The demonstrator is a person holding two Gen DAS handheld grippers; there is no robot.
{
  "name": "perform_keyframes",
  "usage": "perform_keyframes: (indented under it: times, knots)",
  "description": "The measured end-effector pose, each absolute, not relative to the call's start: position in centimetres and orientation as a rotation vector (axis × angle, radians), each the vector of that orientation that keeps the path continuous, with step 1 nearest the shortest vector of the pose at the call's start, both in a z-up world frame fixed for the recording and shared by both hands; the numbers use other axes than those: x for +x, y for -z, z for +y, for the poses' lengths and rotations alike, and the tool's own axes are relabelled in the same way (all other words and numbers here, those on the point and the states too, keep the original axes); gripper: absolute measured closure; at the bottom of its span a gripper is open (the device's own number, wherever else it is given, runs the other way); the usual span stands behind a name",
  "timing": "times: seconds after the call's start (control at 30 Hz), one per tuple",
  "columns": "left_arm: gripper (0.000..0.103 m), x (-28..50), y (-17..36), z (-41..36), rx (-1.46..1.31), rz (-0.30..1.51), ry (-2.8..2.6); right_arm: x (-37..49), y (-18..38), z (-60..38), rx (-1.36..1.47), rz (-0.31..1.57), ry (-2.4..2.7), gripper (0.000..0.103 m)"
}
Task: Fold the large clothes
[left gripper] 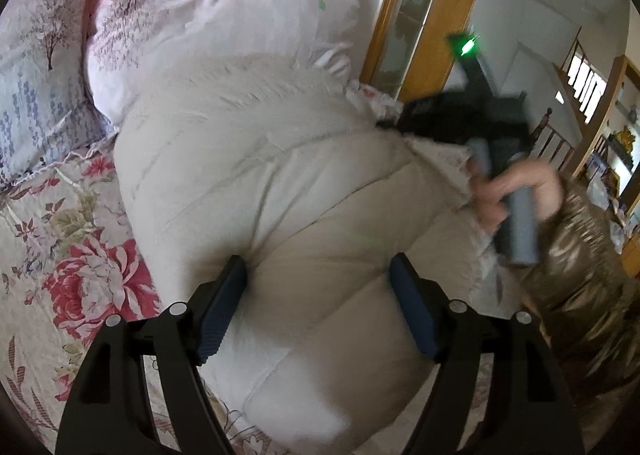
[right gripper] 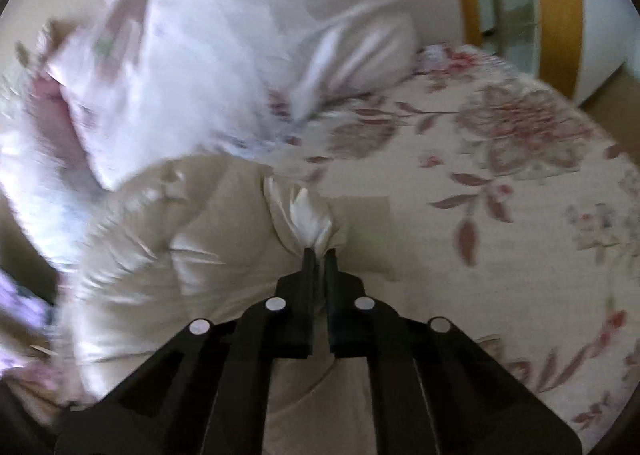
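A puffy cream down coat (left gripper: 280, 183) lies bunched on the flowered bedspread (left gripper: 60, 255). My left gripper (left gripper: 316, 275) stands wide over the coat's near end. A bulge of coat sits between its blue pads (left gripper: 224, 287), and the fingertips sink into the padding. My right gripper (right gripper: 319, 255) is shut on a pinch of the coat's shiny fabric (right gripper: 308, 215) at its right edge. In the left wrist view, a person's hand (left gripper: 516, 191) in a bronze padded sleeve holds that gripper's handle at the coat's far right side.
A pale pink pillow (left gripper: 208, 15) leans at the head of the bed, touching the coat's far end. A wooden door frame (left gripper: 440, 7) and a white wall stand beyond the bed's right edge. Open bedspread (right gripper: 500, 175) lies to the right of the coat.
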State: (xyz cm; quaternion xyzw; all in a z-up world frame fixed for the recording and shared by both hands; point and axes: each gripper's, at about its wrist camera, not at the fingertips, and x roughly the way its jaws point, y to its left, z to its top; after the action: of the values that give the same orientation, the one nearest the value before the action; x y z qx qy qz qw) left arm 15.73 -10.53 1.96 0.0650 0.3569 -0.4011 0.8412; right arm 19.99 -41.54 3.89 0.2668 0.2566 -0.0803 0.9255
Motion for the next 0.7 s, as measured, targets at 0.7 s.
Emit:
perform_keyframes:
  times: [0.7]
  knots:
    - [0.028, 22.2, -3.9, -7.7, 0.031, 0.723, 0.613, 14.6, -4.8, -36.5, 0.384, 0.485, 0.009, 0.068]
